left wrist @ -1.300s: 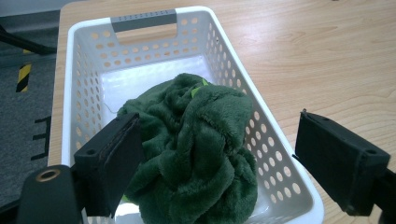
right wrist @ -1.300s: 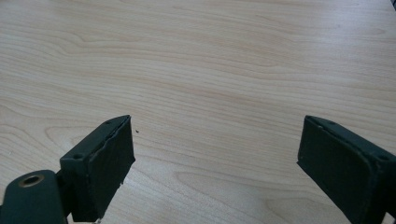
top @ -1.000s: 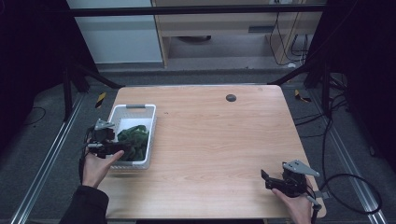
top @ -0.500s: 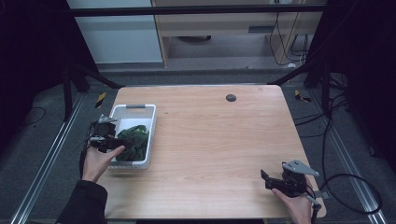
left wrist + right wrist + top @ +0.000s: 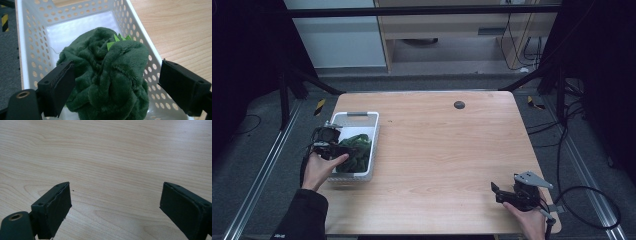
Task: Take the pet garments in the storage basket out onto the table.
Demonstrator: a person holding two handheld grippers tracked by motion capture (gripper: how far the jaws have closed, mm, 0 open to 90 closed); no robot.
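Nearest to me, at the counter's (image 5: 437, 165) near right corner, I see my right hand-held gripper (image 5: 498, 192) resting low over the wood, its grey plate on top and its cable trailing off the near right edge. In the right gripper view its jaws stand wide apart with nothing but bare wood grain between them; a tiny dark speck sits on the surface just beside the left jaw.

Along the left edge, a little farther from me, my left hand-held gripper (image 5: 346, 150) hangs over the white perforated basket (image 5: 357, 116), with my left hand (image 5: 321, 169) behind it at the basket's near left corner. In the left gripper view the jaws are spread open, one on each side of the dark green plush cloth (image 5: 110, 75). The left jaw sits right against the cloth's side; whether it actually touches, I cannot tell. The right jaw is clear of it, out over the basket's right wall. The cloth lies bunched in a crumpled heap in the near half of the basket, and a few bright green pointed bits (image 5: 117, 40) poke up from its top folds. The far half of the basket floor is bare white.

Farther still, near the counter's far edge and right of centre, there is a small dark round spot (image 5: 459, 104) in the wood.
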